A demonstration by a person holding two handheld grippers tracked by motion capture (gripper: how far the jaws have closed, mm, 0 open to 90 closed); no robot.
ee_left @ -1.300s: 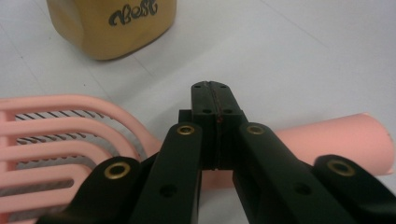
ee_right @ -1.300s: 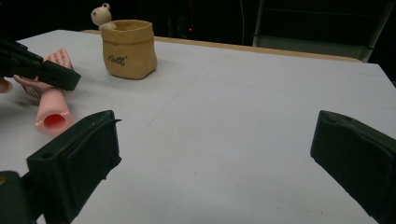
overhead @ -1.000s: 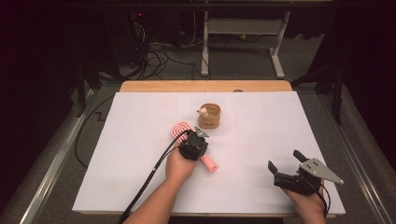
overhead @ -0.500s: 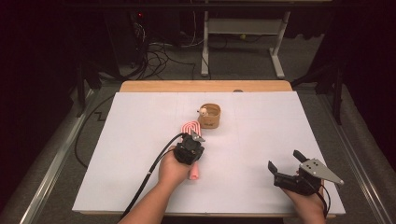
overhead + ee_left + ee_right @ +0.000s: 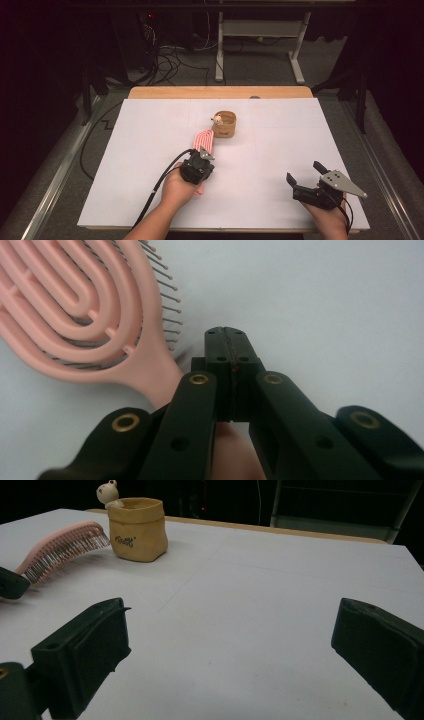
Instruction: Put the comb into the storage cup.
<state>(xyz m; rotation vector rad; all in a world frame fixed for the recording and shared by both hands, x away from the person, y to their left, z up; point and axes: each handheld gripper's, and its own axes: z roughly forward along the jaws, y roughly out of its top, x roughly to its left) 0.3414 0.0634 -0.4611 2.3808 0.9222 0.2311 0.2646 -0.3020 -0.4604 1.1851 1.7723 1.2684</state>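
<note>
Hairbrush (image 5: 203, 141) handle, mostly hidden, sits gripped by left gripper (image 5: 200, 162); right gripper (image 5: 306, 181) fingers gape.

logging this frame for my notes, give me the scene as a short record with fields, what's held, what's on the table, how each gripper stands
surface: white table
left gripper: jaws shut, beside the handle of the pink hairbrush; whether they clamp it cannot be told
hairbrush: head raised off the table, bristles down, pointing toward the pouch
right gripper: jaws wide open, nothing between them, near the table's near right corner
tan pouch: upright, past the brush head, a small toy figure at its rim
</note>
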